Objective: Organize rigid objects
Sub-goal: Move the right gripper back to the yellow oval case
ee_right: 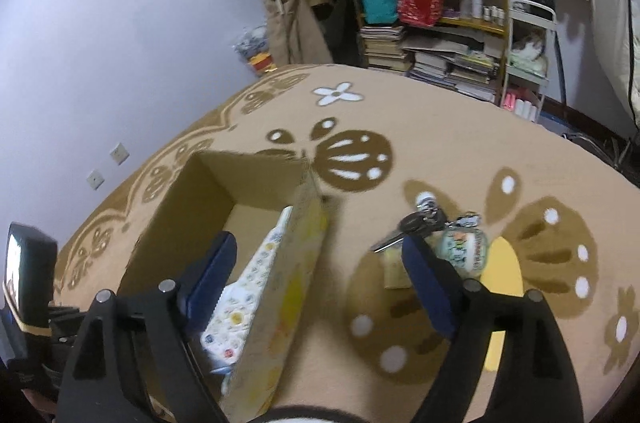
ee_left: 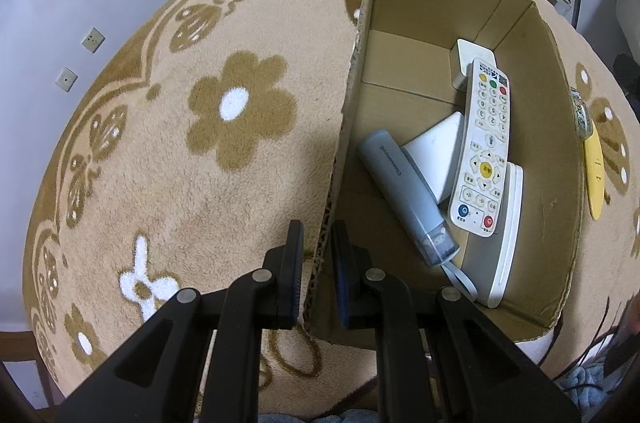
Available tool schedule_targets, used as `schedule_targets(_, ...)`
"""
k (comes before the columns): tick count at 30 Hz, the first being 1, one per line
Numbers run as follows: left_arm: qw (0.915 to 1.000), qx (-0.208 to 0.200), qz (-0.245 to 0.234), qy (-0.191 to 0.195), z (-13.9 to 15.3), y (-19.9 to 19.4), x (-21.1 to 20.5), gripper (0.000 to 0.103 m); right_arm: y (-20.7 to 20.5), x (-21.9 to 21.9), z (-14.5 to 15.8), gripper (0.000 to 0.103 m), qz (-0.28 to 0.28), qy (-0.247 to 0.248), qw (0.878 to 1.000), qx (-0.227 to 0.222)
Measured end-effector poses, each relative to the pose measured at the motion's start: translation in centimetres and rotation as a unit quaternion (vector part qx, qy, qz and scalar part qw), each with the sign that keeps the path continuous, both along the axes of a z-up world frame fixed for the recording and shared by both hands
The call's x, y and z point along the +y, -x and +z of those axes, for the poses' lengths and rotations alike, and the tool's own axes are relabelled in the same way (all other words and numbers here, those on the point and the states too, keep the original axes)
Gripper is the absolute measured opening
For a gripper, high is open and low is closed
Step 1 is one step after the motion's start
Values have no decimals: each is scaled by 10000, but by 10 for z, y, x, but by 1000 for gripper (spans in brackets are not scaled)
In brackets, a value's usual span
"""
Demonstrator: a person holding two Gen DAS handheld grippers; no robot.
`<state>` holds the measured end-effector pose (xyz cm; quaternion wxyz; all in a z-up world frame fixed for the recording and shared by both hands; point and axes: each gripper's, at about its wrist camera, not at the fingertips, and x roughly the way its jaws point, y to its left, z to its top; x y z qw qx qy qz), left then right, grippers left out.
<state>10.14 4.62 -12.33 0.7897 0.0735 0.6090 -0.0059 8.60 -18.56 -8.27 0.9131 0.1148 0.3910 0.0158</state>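
Underfoot, a tan flowered rug (ee_left: 200, 183) meets a lilac wall (ee_right: 120, 23) and cluttered shelves (ee_right: 440, 3). Inside the cardboard box (ee_left: 560, 151) lie a white remote (ee_left: 486, 151) and a grey tube (ee_left: 404, 191). Left gripper (ee_left: 316, 243) pinches the box's wall; right gripper (ee_right: 320, 263) gapes wide, empty, astride its other wall.

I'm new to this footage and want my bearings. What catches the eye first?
An open cardboard box on a flowered tan blanket, a white remote lying on other gadgets inside. The left tongs pinch its near wall; the right tongs gape above, with keys lying outside.
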Motion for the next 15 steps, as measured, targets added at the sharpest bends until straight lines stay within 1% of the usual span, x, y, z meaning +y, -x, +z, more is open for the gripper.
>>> schedule_targets(4,10000,-3,-20,-34,0,0,-1,14,-4,-23,-3,91,-288,-230,9993,33)
schedule_targets(6,10000,-3,-25,-43,0,0,-1,14,-7,-32,-6,100,-416,-177,9989,94)
schedule_targets(7,10000,-3,-26,-46,-1,1,-1,14,-9,-36,-7,101,-472,-134,9987,107)
schedule_targets(12,10000,-2,-37,-58,0,0,-1,14,-21,-56,-21,102,-624,-91,9975,318)
schedule_targets(15,10000,1,-36,-60,0,0,-1,15,-26,-69,-31,102,-770,58,9959,476)
